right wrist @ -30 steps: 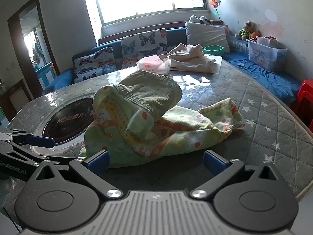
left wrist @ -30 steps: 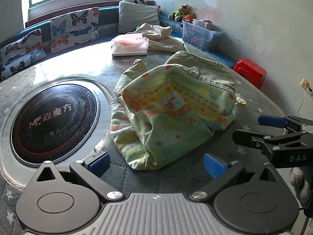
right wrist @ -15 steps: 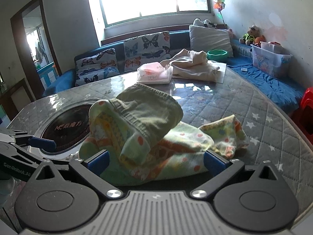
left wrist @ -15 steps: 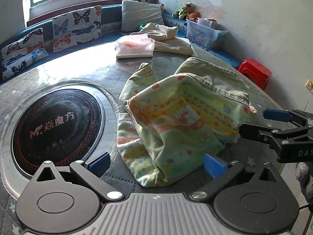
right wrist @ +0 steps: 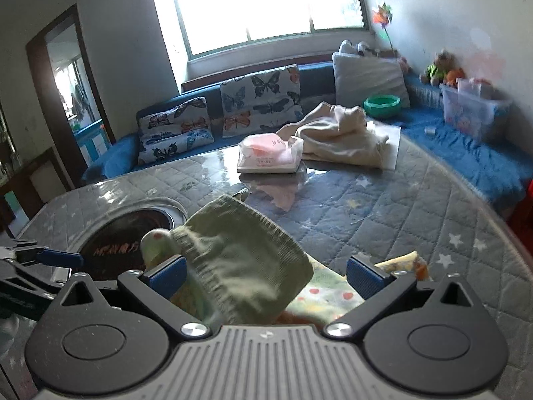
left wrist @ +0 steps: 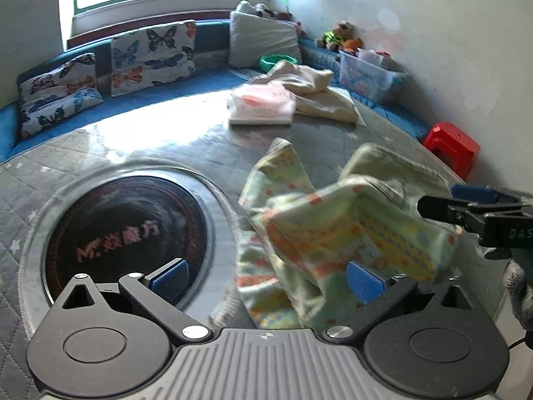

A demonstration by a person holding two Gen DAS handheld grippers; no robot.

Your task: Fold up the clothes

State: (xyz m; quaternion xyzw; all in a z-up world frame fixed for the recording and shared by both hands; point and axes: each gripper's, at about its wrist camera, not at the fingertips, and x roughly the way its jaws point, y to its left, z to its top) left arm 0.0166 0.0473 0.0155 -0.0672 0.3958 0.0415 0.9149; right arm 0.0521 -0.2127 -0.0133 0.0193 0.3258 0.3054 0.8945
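1 crumpled garment lies on the grey quilted table, just right of the round black cooktop set into it. The cloth is pale green with orange, yellow and red motifs in bands, and a plain olive ribbed hem is folded over on top. It is bunched in several layers, so which end is which cannot be told; in the left wrist view its long axis runs from the near edge away toward the far side of the table. The left gripper has its 2 blue-padded fingers spread wide, nothing between them, low over the garment's near edge. The right gripper is likewise spread, its fingers straddling the ribbed hem without pinching it. At the far side lie 1 beige heap of clothing and 1 pink packet, just beside each other.
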